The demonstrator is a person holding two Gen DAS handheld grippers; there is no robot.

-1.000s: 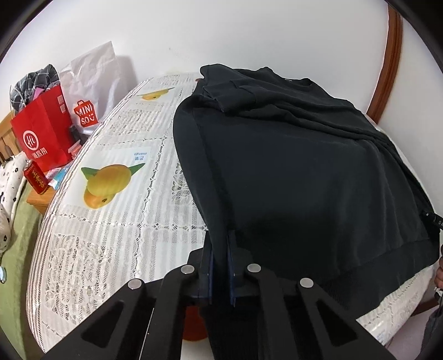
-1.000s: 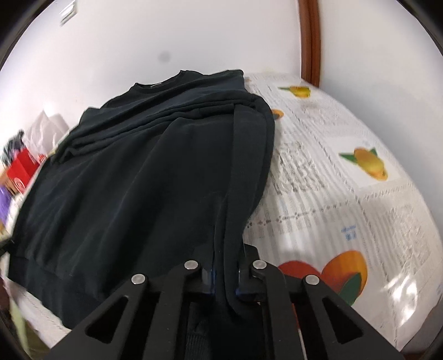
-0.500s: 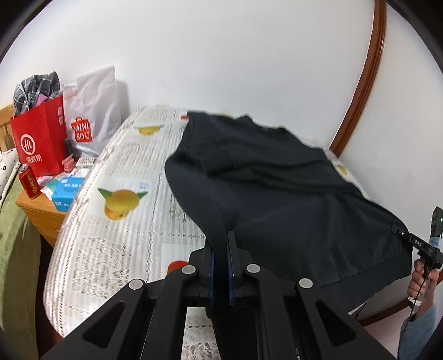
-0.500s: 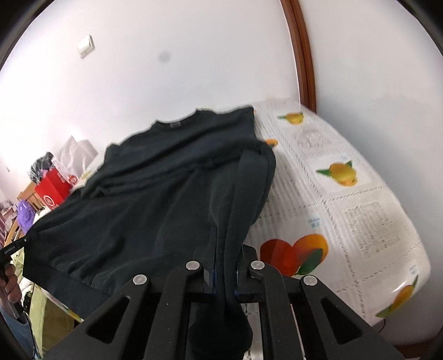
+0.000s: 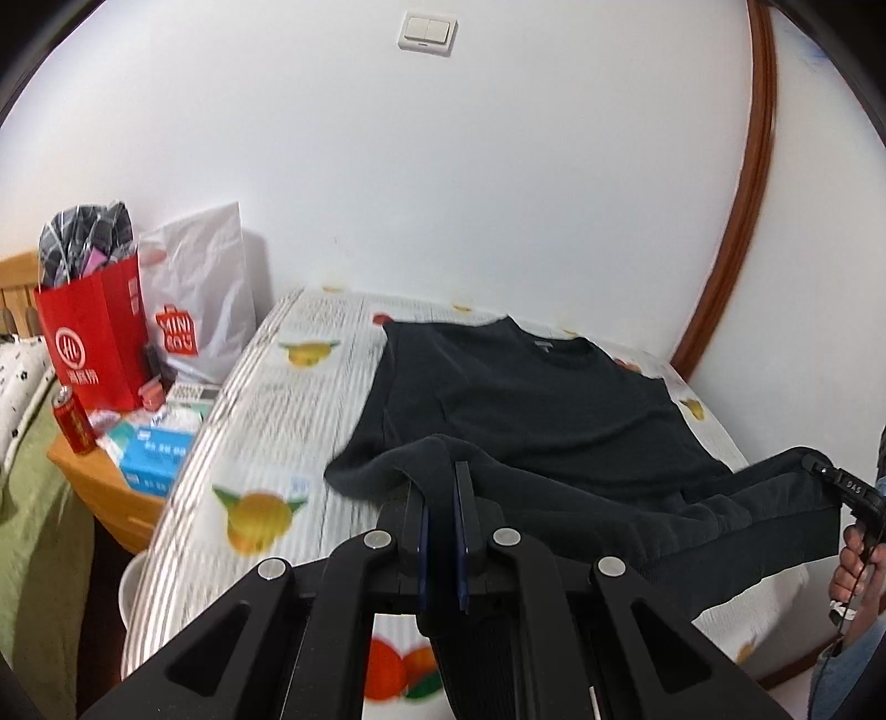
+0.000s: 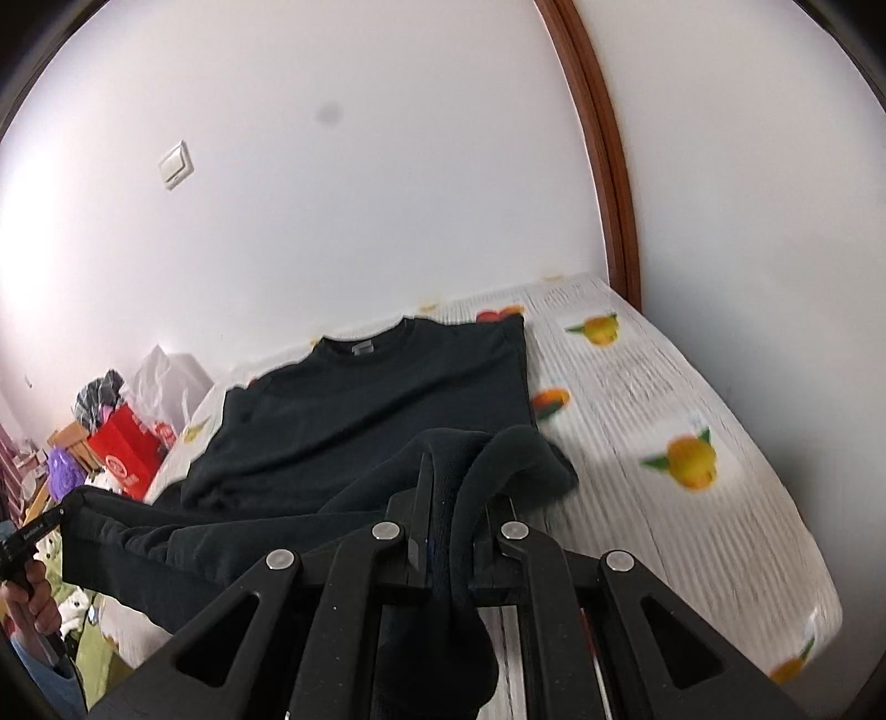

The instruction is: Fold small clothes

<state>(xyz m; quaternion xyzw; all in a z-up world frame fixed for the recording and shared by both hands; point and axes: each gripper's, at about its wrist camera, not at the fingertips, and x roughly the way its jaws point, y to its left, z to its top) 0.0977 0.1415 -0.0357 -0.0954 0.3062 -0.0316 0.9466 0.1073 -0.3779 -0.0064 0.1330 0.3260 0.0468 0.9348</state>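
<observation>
Item: left two-finger black gripper (image 5: 440,498), jaws closed on a bunched corner of the hem of the black long-sleeved knit sweatshirt (image 5: 531,399); grip taken at the corner, apparently so the bottom edge can be carried as one straight line. Item: right two-finger black gripper (image 6: 451,498), jaws likewise clamped on the opposite hem corner, a loose loop of cloth, possibly a sleeve end, spilling over its right finger. Hem band: raised off the surface and stretched between the two grippers; judged held taut so the lower half can fold up over the chest. Upper body and collar: lying flat, collar toward the wall, on the white lace-patterned tablecloth printed with orange fruit (image 5: 310,399). Beside the table's left edge: wooden side stand bearing a red drink can (image 5: 72,418), a blue-and-white box (image 5: 155,459), a red paper carrier bag (image 5: 94,343), a white plastic shopping bag (image 5: 199,293). Beyond: white wall, white double light switch (image 5: 427,31).
</observation>
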